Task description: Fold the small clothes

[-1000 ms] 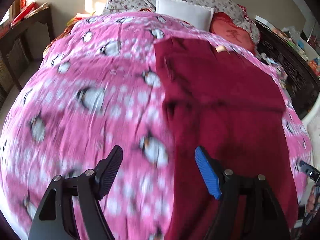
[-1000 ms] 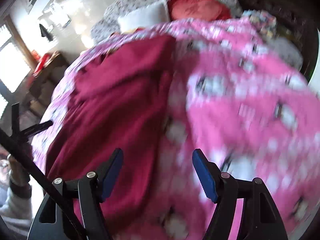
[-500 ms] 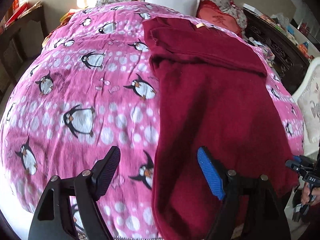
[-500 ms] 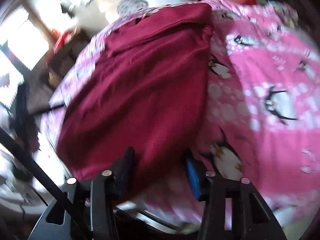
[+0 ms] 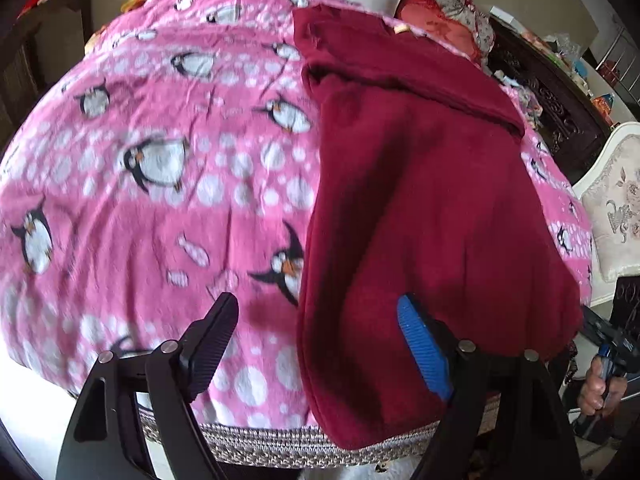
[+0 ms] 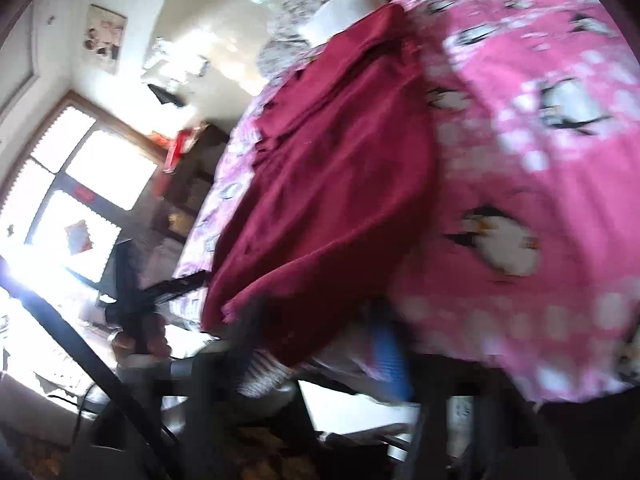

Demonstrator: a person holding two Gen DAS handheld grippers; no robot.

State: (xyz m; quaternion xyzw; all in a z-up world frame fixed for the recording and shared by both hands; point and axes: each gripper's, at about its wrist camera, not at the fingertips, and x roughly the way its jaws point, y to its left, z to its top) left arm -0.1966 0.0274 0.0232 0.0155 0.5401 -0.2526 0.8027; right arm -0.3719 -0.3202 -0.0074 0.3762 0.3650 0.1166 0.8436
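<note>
The dark red garment is spread on the bed, its near hem straddled by the spread left hand-held gripper while the right hand-held gripper is being closed on its corner, presumably for folding.

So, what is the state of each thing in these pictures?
Red garment: spread flat, near edge hanging off the bed.
Pink bedcover: spread, wrinkled.
Left gripper: open, empty, over the garment's side edge.
Right gripper: blurred, jaws closing around the garment's hanging corner.
</note>
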